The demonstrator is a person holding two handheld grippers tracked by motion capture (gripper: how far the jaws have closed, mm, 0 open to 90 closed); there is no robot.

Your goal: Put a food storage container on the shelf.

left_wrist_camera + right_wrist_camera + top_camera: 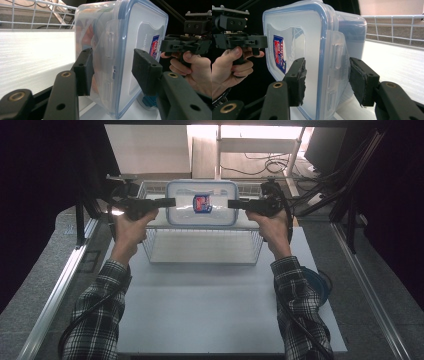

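Observation:
A clear plastic food container (185,212) with a blue-rimmed lid and a red and blue label (202,203) hangs level above the back of a white wire basket (200,256). My left gripper (172,201) is shut on its left end and my right gripper (231,204) on its right end. In the left gripper view the pads (85,72) clamp the container (125,37) at its side latch, and the right gripper (185,45) shows beyond. In the right gripper view the jaws of my right gripper (329,81) straddle the other latch of the container (312,37), with the left gripper (239,41) behind.
The basket stands at the far side of a white tabletop (200,310). A blue round object (320,287) lies at the table's right edge under the sleeve. Metal rails (55,290) run along both sides, and cables (270,165) lie on the floor behind.

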